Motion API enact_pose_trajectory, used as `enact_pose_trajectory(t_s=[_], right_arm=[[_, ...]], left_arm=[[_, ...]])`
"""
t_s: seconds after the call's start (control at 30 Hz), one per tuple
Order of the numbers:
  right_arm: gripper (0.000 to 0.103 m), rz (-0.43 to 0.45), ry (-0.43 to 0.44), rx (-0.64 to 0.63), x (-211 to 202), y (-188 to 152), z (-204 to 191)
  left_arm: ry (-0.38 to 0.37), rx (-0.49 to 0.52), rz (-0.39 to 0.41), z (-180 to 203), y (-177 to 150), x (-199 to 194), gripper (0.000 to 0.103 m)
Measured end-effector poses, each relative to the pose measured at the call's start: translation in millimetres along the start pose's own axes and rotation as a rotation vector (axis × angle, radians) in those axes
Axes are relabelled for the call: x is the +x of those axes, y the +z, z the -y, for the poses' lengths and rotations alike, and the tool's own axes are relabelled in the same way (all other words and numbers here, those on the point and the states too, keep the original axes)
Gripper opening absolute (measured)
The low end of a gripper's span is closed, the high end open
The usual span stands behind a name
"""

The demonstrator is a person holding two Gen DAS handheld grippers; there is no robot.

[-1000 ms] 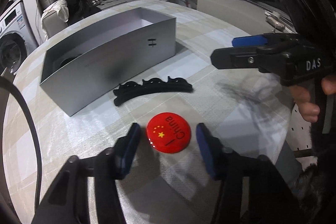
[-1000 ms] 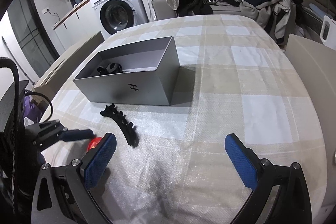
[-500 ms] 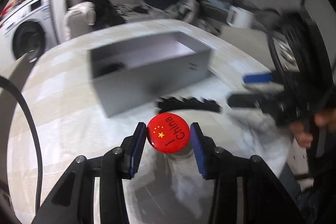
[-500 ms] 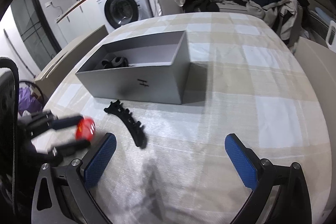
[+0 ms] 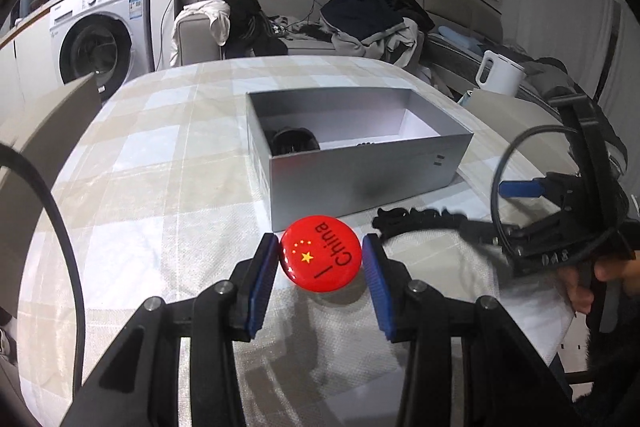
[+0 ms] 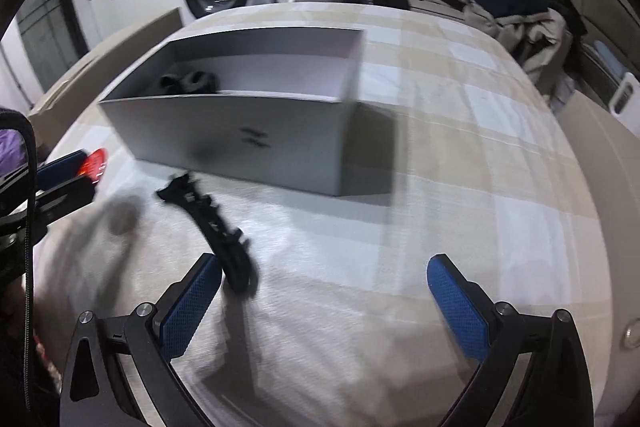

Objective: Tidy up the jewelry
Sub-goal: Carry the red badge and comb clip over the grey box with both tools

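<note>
Our left gripper point(image 5: 320, 259) has closed on the red China badge point(image 5: 320, 254) and lifted it off the checked tablecloth point(image 5: 160, 187), so next comes the grey box point(image 5: 360, 179) just ahead. Our right gripper point(image 6: 324, 291) hangs open, the black hair clip point(image 6: 216, 227) beside its left pad.

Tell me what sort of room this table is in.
Most likely a lived-in home, a combined living and laundry space. A front-loading washing machine stands under a counter, a sofa behind the table is heaped with clothes, and a white kettle sits nearby.
</note>
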State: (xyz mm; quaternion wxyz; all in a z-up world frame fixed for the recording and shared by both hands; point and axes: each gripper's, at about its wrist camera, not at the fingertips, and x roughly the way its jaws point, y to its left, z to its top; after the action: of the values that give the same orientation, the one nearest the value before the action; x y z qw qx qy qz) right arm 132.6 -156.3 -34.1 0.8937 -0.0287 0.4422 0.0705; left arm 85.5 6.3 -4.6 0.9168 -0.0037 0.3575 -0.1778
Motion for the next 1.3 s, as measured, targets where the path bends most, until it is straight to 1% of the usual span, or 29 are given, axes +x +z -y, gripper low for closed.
enact_pose_trajectory(t_s=[0.07, 0.1, 0.13, 0.2, 0.23, 0.3, 0.33, 0.4, 0.5, 0.63, 0.77, 0.9, 1.0, 1.13, 1.2, 1.3], right_arm=[[0.103, 0.0, -0.067, 0.026, 3, 3, 9], [0.103, -0.001, -0.091, 0.04, 4, 4, 12], [0.103, -0.001, -0.098, 0.062, 4, 5, 17], [0.102, 0.003, -0.046, 0.069, 1, 6, 17], [0.102, 0.012, 0.014, 0.062, -2, 6, 14], [0.102, 0.013, 0.077, 0.036, -6, 4, 5], [0.102, 0.01, 0.118, 0.0, -7, 4, -4], [0.102, 0.008, 0.147, -0.041, -7, 5, -15], [0.102, -0.001, 0.158, -0.085, -4, 8, -33], [0.102, 0.011, 0.186, -0.094, 0, 14, -46], [0.102, 0.008, 0.175, -0.079, 7, 19, -49], [0.102, 0.003, 0.147, -0.094, 12, 18, -58], [0.1, 0.007, 0.113, -0.111, 15, 21, -63], [0.097, 0.008, 0.062, -0.113, 19, 23, -68], [0.093, 0.01, 0.062, -0.106, 19, 25, -68], [0.093, 0.018, 0.047, -0.102, 18, 25, -67]], left_arm=[[0.001, -0.005, 0.002, -1, 0, -1, 0.037], [-0.003, -0.008, 0.005, -1, 0, -2, 0.037], [-0.002, -0.01, 0.006, -1, -1, -3, 0.037], [0.0, -0.013, 0.006, -1, -1, -3, 0.037], [0.0, -0.013, 0.007, -1, -1, -4, 0.037], [-0.001, -0.015, 0.013, -2, 0, -5, 0.037], [0.0, -0.017, 0.015, -3, 0, -5, 0.037], [0.001, -0.027, 0.025, -5, 0, -6, 0.037], [0.008, -0.058, 0.051, -11, 0, -10, 0.037], [0.027, -0.129, 0.087, -24, -1, -15, 0.037], [0.018, -0.201, 0.12, -35, -2, -20, 0.037], [0.011, -0.242, 0.153, -40, -2, -23, 0.037], [-0.005, -0.27, 0.165, -43, -2, -23, 0.037], [-0.011, -0.273, 0.164, -43, -1, -22, 0.037], [-0.011, -0.265, 0.166, -41, -1, -23, 0.037], [-0.007, -0.259, 0.165, -42, -1, -23, 0.037]])
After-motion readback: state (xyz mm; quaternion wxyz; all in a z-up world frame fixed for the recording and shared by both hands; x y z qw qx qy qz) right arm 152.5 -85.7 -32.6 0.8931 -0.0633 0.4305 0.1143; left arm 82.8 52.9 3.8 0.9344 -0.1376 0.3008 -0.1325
